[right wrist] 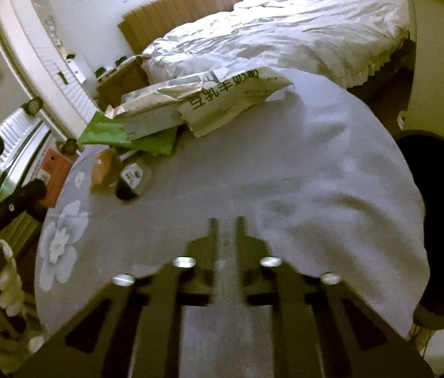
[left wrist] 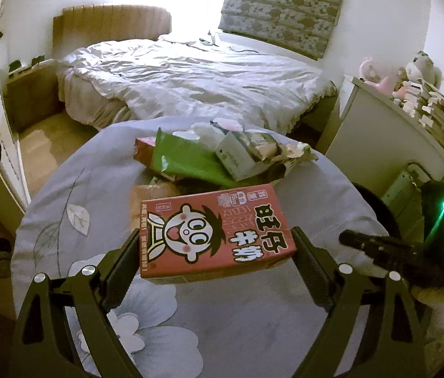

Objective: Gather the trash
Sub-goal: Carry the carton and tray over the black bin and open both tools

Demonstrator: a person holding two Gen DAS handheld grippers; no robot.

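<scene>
Between left fingers, red cartoon-face carton

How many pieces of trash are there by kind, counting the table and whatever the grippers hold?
Cartons: 2 (red milk carton in the left gripper, white carton)
Bags and wrappers: 3 (green pouch, foil-lined bag, orange wrapper)
Bottles: 1 (dark bottle)
Total: 6
</scene>
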